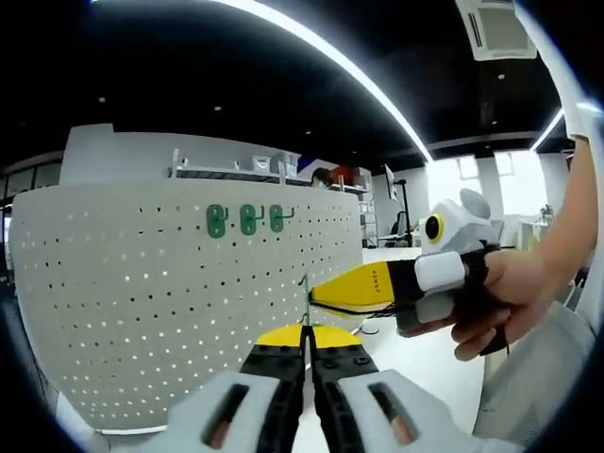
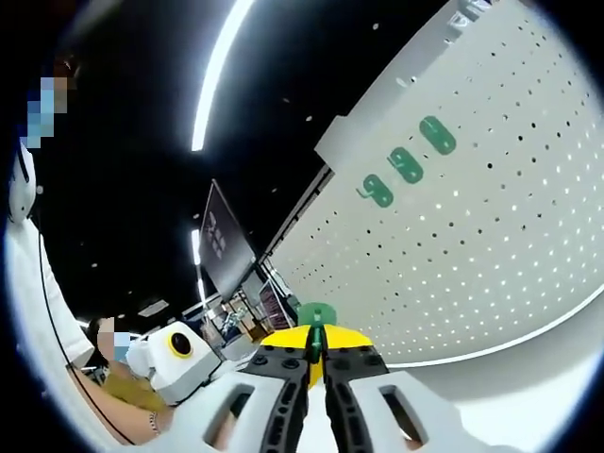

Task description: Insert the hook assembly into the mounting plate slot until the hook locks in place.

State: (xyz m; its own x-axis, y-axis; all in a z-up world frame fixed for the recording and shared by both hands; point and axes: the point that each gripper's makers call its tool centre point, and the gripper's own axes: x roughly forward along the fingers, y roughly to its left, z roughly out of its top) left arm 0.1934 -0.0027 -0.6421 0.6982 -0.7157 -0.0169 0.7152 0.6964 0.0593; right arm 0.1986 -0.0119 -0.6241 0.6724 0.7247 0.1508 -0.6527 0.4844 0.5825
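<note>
Hook assembly (image 2: 316, 321) sits pinched at the tip of our right gripper (image 2: 316, 354), a small green plate with a thin stem standing up between the jaws; in the right gripper view its long axis runs straight forward along the jaws, and the green head points away from us toward the white pegboard (image 2: 491, 226) beyond. Those jaws are closed tight on it. In the left gripper view our left gripper (image 1: 309, 344) has its jaws pressed together, and a thin dark wire (image 1: 306, 302) rises upright from the tips; we cannot tell whether they clamp it or merely meet beside it. Just past them, the right gripper (image 1: 316, 294) comes in from the right, held in a hand (image 1: 495, 302), its yellow tip pointing left and meeting that same wire near the left jaws' tips. Farther off, the mounting plate (image 1: 189, 302), a white perforated panel, stands upright on the white table (image 1: 415, 363) with three green hooks (image 1: 247, 220) already set in a row near its upper edge. The right gripper view shows the same three hooks (image 2: 408, 163) running diagonally, and the green head that the left view does not make out. Behind the panel we see shelving (image 1: 255, 168).
</note>
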